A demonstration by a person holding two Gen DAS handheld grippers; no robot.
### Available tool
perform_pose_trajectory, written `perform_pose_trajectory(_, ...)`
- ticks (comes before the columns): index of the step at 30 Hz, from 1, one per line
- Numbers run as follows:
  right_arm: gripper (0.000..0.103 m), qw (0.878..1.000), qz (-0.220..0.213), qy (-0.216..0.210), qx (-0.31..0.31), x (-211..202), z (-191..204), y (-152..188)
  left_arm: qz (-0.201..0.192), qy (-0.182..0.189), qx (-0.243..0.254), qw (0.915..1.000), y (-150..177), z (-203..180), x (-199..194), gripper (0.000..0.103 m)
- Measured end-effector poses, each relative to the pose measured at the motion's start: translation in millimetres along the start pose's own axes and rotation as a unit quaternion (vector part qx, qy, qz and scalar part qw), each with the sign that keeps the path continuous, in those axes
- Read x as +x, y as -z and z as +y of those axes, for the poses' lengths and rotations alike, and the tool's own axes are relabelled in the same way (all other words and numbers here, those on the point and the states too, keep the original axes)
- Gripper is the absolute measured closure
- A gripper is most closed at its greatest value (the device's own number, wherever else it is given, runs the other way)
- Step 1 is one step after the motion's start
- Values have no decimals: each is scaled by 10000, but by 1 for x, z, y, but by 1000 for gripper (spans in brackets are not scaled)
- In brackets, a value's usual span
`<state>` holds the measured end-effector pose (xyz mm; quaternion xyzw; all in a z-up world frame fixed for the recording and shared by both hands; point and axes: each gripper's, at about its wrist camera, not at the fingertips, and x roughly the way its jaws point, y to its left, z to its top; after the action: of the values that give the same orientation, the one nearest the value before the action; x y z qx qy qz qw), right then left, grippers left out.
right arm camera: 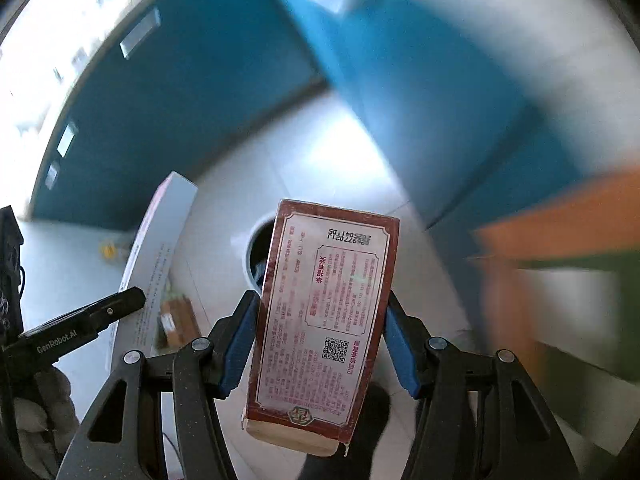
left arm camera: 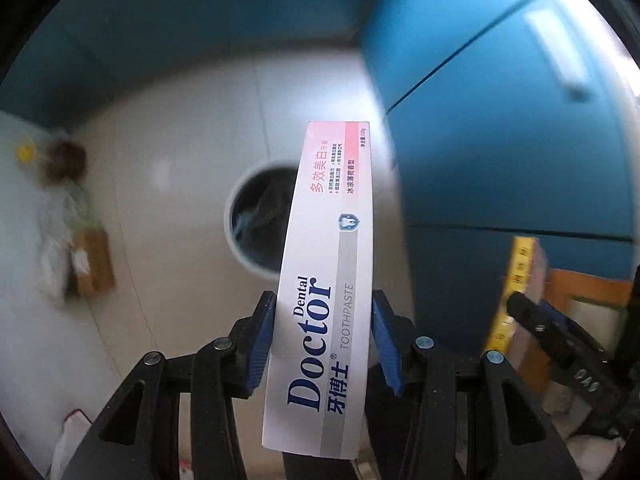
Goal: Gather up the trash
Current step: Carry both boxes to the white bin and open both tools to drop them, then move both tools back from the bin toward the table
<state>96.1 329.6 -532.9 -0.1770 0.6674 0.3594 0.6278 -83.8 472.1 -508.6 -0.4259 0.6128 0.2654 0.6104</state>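
- Left gripper (left arm camera: 324, 344): the blue fingers (left arm camera: 262, 344) are closed down onto the sides of a white toothpaste box (left arm camera: 326, 280), gripping it near its lower half so most of the box sticks out forward. Looks like a firm hold, box only slightly tilted.
- Right gripper (right arm camera: 320, 340): same deal, fingers (right arm camera: 240, 344) pinched onto both long sides of a red-brown carton (right arm camera: 324, 320) with printed text and a QR code. The bottom flap of that carton looks a bit scruffy and open.
- So both pieces of trash are already picked up and up in the air, nothing dropped yet as far as I can tell.
- The trash bin (left arm camera: 256, 220), round with a dark liner, sits on the pale floor (left arm camera: 180, 160) straight ahead of both boxes; in the right wrist view the bin (right arm camera: 260, 252) peeks out just left of the carton. My guess is we're mid-carry, with the drop still left to do.
- More stuff is still lying around: a small brown cardboard box (left arm camera: 96, 260) with some crumpled plastic wrap (left arm camera: 60, 240) beside it, over by the left wall, plus something small and yellow (left arm camera: 26, 152) further back. Too blurry to say more.
- Blue cabinets (left arm camera: 500, 140) run along the right, near the bin, and the two grippers are close together, so I'd watch for them bumping when both boxes go in.
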Motion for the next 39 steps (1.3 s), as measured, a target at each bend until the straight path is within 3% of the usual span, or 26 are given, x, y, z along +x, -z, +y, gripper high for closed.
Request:
perform_pose_trajectory(4,41,9974,666,-48,-264,157,17,-9,757,263,-342,9962,-34,66,115,60)
perform_pose_trajectory(7,41,9942,1000,-91,-395,233,19,-13,1215,439,-576,9900,-51,94,185,59)
perform_pose_trajectory(10,41,9899,1330,-227,-430,291,23,-20,1403,698,-838,9841,-59,119,224,58)
perform_pose_trajectory(13,38,9836,1715,-246,-502,340,21,-30,1389,638,-868,9844,-62,132,236,45)
perform_pose_trajectory(14,34,9815,1819,-244,-544,354,20,-34,1333,592,-865,9855,-61,132,235,31)
perform_pose_trajectory(15,22,9802,1884,-188,-585,363,18,-36,1310,561,-880,9859,-58,125,232,26)
perform_pose_trajectory(16,12,9797,1902,-173,-605,362,11,-35,1256,554,-902,9864,-55,125,231,21)
perform_pose_trajectory(19,8,9805,1832,5,-717,349,19,-34,989,285,-844,9911,-53,131,214,21)
perform_pose_trajectory(21,0,9818,1701,177,-823,337,25,-35,573,-181,-748,9954,-49,131,198,21)
perform_pose_trajectory(24,0,9821,1359,660,-1121,313,42,-31,-100,-871,-645,9941,-37,129,168,20)
perform_pose_trajectory(27,0,9794,984,1067,-1405,286,55,-25,-450,-1253,-689,9887,-20,125,147,20)
perform_pose_trajectory(34,0,9792,358,1226,-1578,194,80,-4,-683,-1254,-894,9857,23,109,88,20)
perform_pose_trajectory(39,0,9770,-14,1179,-1779,111,100,12,-968,-1189,-865,9844,48,83,25,20)
